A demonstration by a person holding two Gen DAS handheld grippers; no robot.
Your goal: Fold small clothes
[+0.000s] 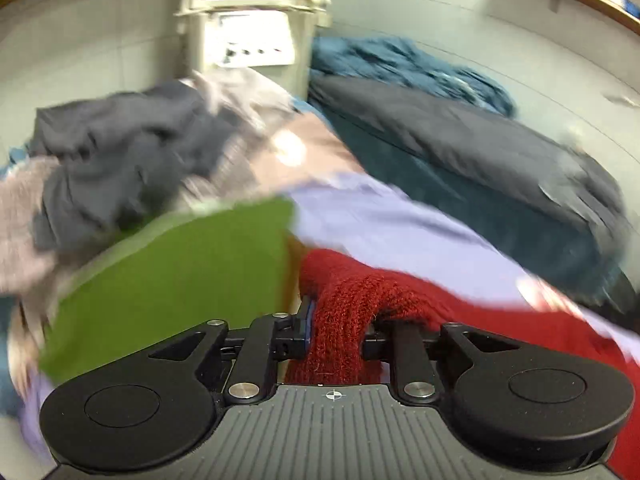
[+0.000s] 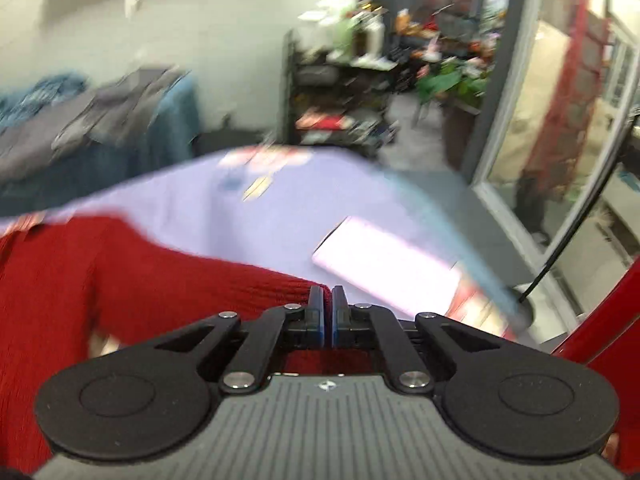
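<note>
A dark red knitted garment (image 1: 352, 296) is bunched between the fingers of my left gripper (image 1: 338, 320), which is shut on it and holds it above a lilac cloth (image 1: 380, 224). The same red garment (image 2: 132, 280) stretches across the lower left of the right wrist view. My right gripper (image 2: 327, 300) is shut, with its blue pads nearly touching at the red garment's edge; the knit runs under and behind the fingers.
A green cloth (image 1: 180, 280) lies left of the red garment. Grey clothes (image 1: 120, 152) and dark blue-grey clothes (image 1: 460, 148) are piled behind. A pink-white rectangle (image 2: 388, 268) lies on the lilac cloth (image 2: 240, 216). A cluttered shelf (image 2: 340, 92) and glass door (image 2: 560, 140) stand beyond.
</note>
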